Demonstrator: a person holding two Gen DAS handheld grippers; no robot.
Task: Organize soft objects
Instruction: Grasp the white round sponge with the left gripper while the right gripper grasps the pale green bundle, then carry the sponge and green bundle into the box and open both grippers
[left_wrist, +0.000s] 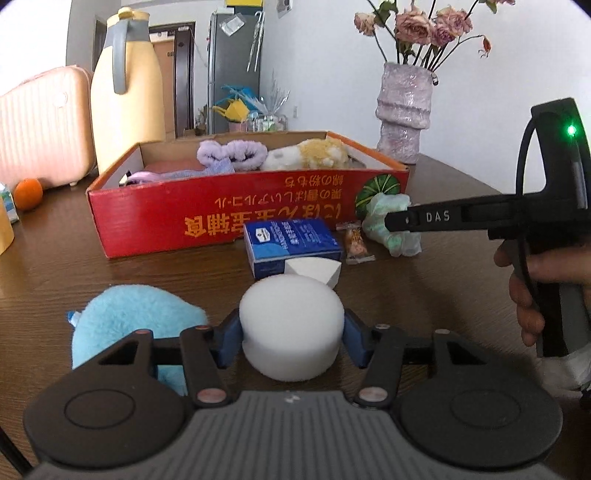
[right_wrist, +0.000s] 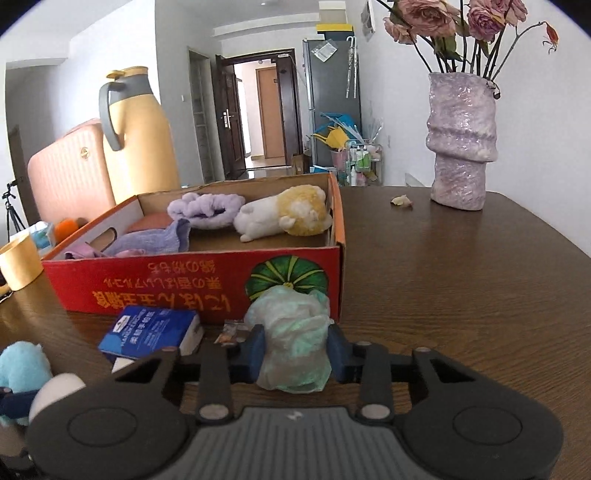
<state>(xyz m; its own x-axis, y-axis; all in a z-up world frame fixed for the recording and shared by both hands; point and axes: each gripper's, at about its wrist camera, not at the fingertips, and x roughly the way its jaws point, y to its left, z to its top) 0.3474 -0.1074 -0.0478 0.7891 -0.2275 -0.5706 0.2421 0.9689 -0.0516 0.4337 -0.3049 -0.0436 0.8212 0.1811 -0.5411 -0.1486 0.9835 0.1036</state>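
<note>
Table edge: dark wooden table (right_wrist: 461, 280) runs bare to the right of the red cardboard box (right_wrist: 177, 291); its rim curves off at far right, past the lilac vase (right_wrist: 461, 147).
Left gripper (left_wrist: 291, 330): jaws about half apart, blue pads pressed on both sides of a white sponge puck (left_wrist: 290, 325) that stands on the table.
Right gripper (right_wrist: 297, 352): jaws narrow, pads clamped on a crumpled pale-green bag (right_wrist: 291, 336), just in front of the box wall.
Box contents: purple cloths (right_wrist: 205, 210), white-and-yellow plush (right_wrist: 284, 216).
Obstacles: blue plush (left_wrist: 129, 321) touching the left gripper's left linkage; blue tissue pack (left_wrist: 291, 247) and candy wrapper (left_wrist: 356, 242) between the grippers and the box.
</note>
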